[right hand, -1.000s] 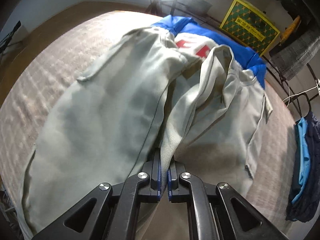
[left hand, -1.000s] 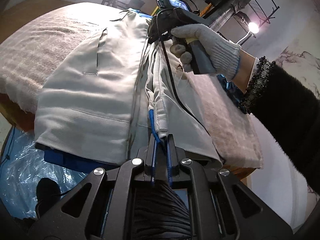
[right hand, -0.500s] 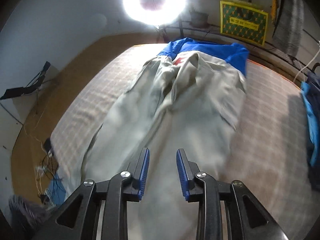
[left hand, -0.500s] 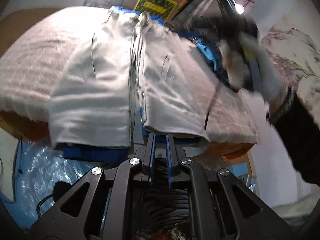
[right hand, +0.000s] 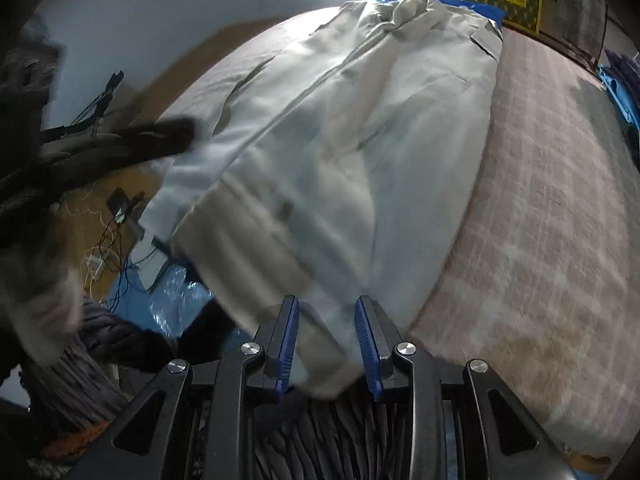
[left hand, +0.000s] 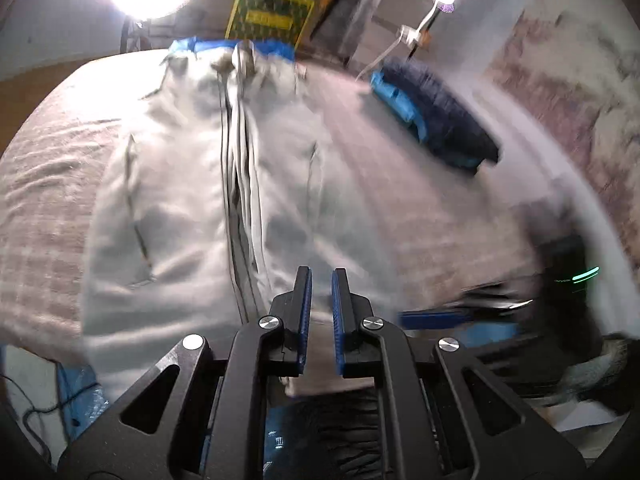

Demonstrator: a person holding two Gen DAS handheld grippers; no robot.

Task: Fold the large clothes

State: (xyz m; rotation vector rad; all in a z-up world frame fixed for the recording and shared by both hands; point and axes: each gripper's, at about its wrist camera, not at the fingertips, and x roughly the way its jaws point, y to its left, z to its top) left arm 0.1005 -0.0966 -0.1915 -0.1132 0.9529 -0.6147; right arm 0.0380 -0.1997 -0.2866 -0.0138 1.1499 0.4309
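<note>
Left wrist view is motion-blurred: the pale grey jacket lies flat on the pink blanket, the left gripper slightly parted and empty above its hem. Right gripper gapes wide around a smeared cuff without clamping it; its far side is cut off.

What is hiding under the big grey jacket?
Blue fabric peeks out from under the grey jacket at its far collar end. The jacket lies on a pinkish checked blanket. How far the blue goes underneath cannot be seen, because the jacket covers it.
</note>
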